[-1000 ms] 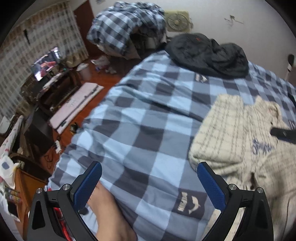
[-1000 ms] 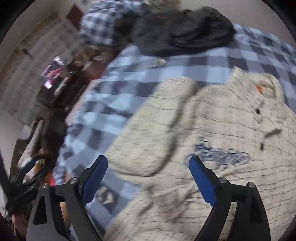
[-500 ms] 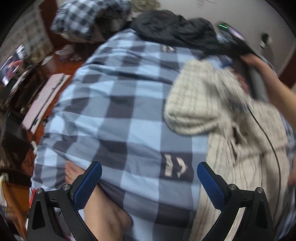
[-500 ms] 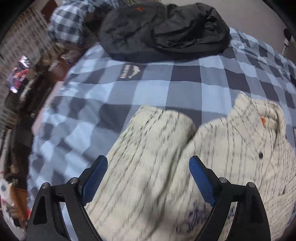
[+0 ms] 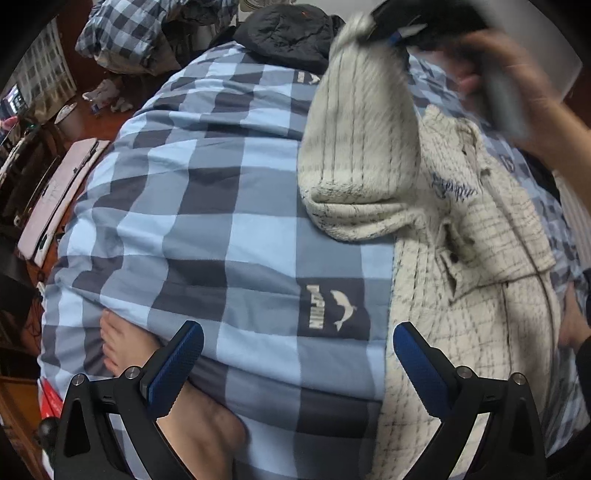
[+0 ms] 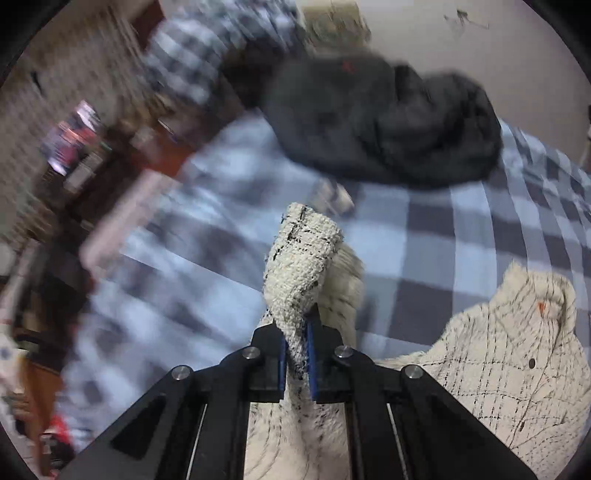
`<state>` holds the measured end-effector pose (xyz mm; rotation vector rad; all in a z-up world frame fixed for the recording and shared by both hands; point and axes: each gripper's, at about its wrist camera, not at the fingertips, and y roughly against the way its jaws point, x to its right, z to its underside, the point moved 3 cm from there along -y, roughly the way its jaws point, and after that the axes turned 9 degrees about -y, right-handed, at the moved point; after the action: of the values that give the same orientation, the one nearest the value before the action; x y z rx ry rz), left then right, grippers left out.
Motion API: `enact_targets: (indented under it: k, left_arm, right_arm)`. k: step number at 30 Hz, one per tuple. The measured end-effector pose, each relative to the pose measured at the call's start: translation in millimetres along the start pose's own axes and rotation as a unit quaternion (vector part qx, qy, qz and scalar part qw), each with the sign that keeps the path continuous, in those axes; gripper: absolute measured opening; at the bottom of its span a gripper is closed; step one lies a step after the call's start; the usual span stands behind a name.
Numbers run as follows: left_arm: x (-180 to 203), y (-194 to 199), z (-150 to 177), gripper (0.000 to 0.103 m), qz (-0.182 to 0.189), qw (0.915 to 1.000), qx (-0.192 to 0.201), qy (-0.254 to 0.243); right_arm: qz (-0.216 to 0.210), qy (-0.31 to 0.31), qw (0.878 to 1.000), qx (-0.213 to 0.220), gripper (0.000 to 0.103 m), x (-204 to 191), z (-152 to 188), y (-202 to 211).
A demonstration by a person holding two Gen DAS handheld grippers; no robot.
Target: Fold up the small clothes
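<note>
A cream checked fleece jacket (image 5: 480, 266) lies on the blue plaid bedspread (image 5: 207, 206). My right gripper (image 6: 296, 356) is shut on the cuff of its sleeve (image 6: 303, 258), which sticks up between the blue pads. In the left wrist view that sleeve (image 5: 362, 147) hangs lifted off the bed from the right gripper (image 5: 399, 33), blurred at the top, with a hand behind it. My left gripper (image 5: 295, 362) hovers open over the bedspread beside the jacket's lower hem, with nothing between its fingers.
A dark padded jacket (image 6: 380, 122) lies heaped at the far end of the bed. A plaid bundle (image 5: 147, 33) sits beyond it. A bare foot (image 5: 125, 347) shows under the bedspread's near edge. Floor clutter and a pink board (image 5: 55, 199) lie left of the bed.
My right gripper went from open over the jacket to shut on the sleeve cuff and lifted it. The left gripper tilted down toward the bed's near edge and stayed open.
</note>
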<state>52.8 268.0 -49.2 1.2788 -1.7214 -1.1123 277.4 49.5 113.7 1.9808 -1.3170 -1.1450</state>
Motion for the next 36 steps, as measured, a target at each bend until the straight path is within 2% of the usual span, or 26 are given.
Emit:
enact_targets:
  k: [2,4,8,10,12,13,14,15,16,17,18,19,20,22,23,24,27,28,32,34,36]
  left_arm:
    - [1,2,-5,0.103,-0.006,1.0,0.006,0.004]
    - [6,3,-10,0.103,-0.008,0.9999,0.01,0.005]
    - [25,4,-21,0.103,-0.008,0.9998,0.016,-0.013]
    - [40,5,-26,0.103,-0.009,0.9993,0.02,-0.031]
    - [53,5,-29,0.103,-0.01,0.9985,0.02,-0.049]
    - [61,4,-32,0.103,-0.011,0.998,0.019,-0.059]
    - [66,3,-34,0.103,-0.012,0.9977,0.017,-0.065]
    - [72,1,-37,0.103,-0.016,0.9973,0.015,-0.07]
    - [78,-1,-39,0.103,-0.02,0.997,0.013,-0.074]
    - [81,-3,-41,0.103,-0.021,0.9968,0.011,-0.076]
    - [86,-5,-43,0.103,-0.021,0.9967,0.008,-0.078]
    - [92,-8,-44,0.103,-0.021,0.9964,0.004,-0.082]
    - [98,-12,-45,0.103,-0.022,0.9959,0.001,-0.087]
    - [107,-18,-47,0.103,-0.027,0.9945,-0.007,-0.101]
    - [114,-23,-48,0.103,-0.033,0.9931,-0.013,-0.112]
    - [119,-27,-49,0.103,-0.036,0.9921,-0.017,-0.119]
    - [131,-38,-53,0.103,-0.038,0.9899,-0.031,-0.133]
    - [134,-40,-54,0.103,-0.038,0.9896,-0.033,-0.135]
    - [146,-51,-57,0.103,-0.043,0.9879,-0.044,-0.143]
    - [151,-55,-56,0.103,-0.043,0.9866,-0.049,-0.15]
    - [156,-59,-54,0.103,-0.043,0.9849,-0.055,-0.158]
  right_arm:
    - [-0.052,-0.001,0.998,0.03,0.005,-5,-8,66]
    - [-0.082,0.006,0.995,0.063,0.005,-1,-11,134]
    - [-0.153,0.03,0.982,0.104,0.006,37,1,257]
    - [-0.162,0.058,0.979,0.106,0.009,68,18,304]
    - [-0.154,0.082,0.98,0.101,0.015,102,38,331]
    - [-0.136,0.088,0.983,0.092,0.029,126,51,339]
    - [-0.112,0.086,0.986,0.088,0.056,148,59,339]
    - [-0.079,0.076,0.99,0.092,0.07,175,71,339]
    - [-0.034,0.053,0.992,0.105,0.091,210,86,335]
    - [0.004,0.025,0.992,0.12,0.098,244,98,330]
    - [0.042,-0.011,0.99,0.131,0.099,289,114,322]
    - [0.055,-0.036,0.989,0.13,0.099,315,125,319]
    - [0.062,-0.083,0.987,0.126,0.099,358,142,314]
    - [0.058,-0.163,0.978,0.119,0.099,412,168,302]
    - [0.057,-0.195,0.973,0.109,0.099,430,178,296]
    - [0.055,-0.241,0.966,0.082,0.099,454,196,284]
    - [0.061,-0.289,0.955,0.008,0.099,461,212,247]
    - [0.053,-0.288,0.956,-0.021,0.099,454,218,230]
    - [0.034,-0.263,0.96,-0.091,0.099,411,221,196]
    - [0.014,-0.269,0.954,-0.134,0.099,389,217,173]
    - [-0.007,-0.286,0.945,-0.157,0.099,370,209,148]
